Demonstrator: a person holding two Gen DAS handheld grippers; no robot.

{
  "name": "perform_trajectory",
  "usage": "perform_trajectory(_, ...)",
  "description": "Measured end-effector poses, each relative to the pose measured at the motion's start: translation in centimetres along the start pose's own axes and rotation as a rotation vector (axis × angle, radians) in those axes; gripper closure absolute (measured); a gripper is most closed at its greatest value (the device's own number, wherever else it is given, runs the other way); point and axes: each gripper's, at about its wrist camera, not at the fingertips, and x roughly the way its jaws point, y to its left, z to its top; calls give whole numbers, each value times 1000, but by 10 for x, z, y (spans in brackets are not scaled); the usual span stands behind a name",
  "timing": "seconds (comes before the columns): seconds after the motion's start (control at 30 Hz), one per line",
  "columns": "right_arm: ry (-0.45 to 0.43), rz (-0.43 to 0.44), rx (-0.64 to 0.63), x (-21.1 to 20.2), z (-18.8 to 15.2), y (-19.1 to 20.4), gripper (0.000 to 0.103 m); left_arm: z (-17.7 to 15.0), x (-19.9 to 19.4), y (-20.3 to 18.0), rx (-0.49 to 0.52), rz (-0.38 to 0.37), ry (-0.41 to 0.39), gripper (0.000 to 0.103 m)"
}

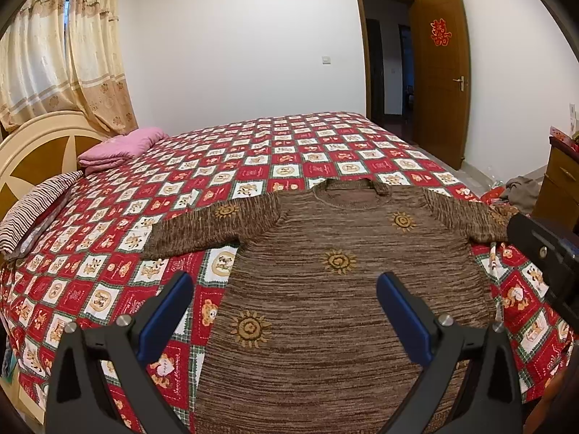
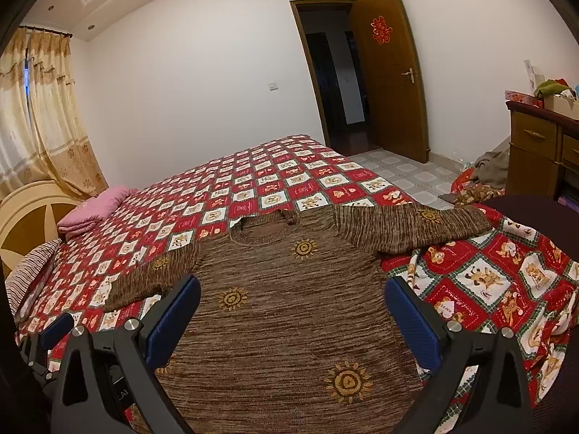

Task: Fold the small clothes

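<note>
So the sweater (image 1: 325, 289) is a brown knit one with little yellow sun patterns, lying flat and face up on the bedspread (image 1: 108, 271), filling the lower middle of both views, neck hole pointing to the far side of the bed. Both sleeves are stretched straight out sideways; in the right wrist view the right sleeve (image 2: 416, 231) runs toward the right edge of the frame and the left sleeve (image 2: 144, 278) angles down to the lower left. The left gripper (image 1: 286, 289) hangs over the lower left part of the sweater, pointed forward across the bed, its blue pads (image 1: 166, 318) spread wide with nothing between them; whether they touch the fabric I can't tell. The right gripper (image 2: 293, 300) sits the same way over the lower body of the sweater, spread wide, holding nothing, one pad (image 2: 412, 322) out near the sweater's right edge. The bedspread is red and white checks with teddy bears. A folded pink blanket (image 1: 119, 148) and a striped pillow (image 1: 32, 209) sit at the left by the headboard (image 1: 32, 144). Curtains (image 1: 72, 54) are in the upper left, an open wooden door (image 1: 438, 76) upper right, a wooden cabinet (image 2: 539, 152) at the right edge.
</note>
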Motion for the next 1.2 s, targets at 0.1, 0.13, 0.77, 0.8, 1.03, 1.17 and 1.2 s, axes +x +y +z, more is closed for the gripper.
perform_trajectory(0.1, 1, -1, 1, 1, 0, 0, 1, -1, 1, 0, -1, -5, 7, 0)
perform_trajectory(0.13, 0, -2, 1, 1, 0, 0, 1, -1, 1, 0, -1, -6, 7, 0)
perform_trajectory(0.77, 17, -11, 1, 7, -4, -3, 1, -3, 9, 0, -3, -16, 30, 0)
perform_trajectory(0.8, 19, -11, 2, 8, -4, -3, 1, -3, 9, 0, -3, -16, 31, 0)
perform_trajectory(1.03, 25, -21, -10, 12, -7, -1, 1, -5, 14, -1, -4, -18, 44, 0)
perform_trajectory(1.17, 24, -31, -3, 17, -8, -5, 1, -7, 22, -1, -6, -30, 62, 0)
perform_trajectory(1.2, 24, -36, -2, 19, -9, -6, 1, -7, 25, -1, -6, -33, 68, 0)
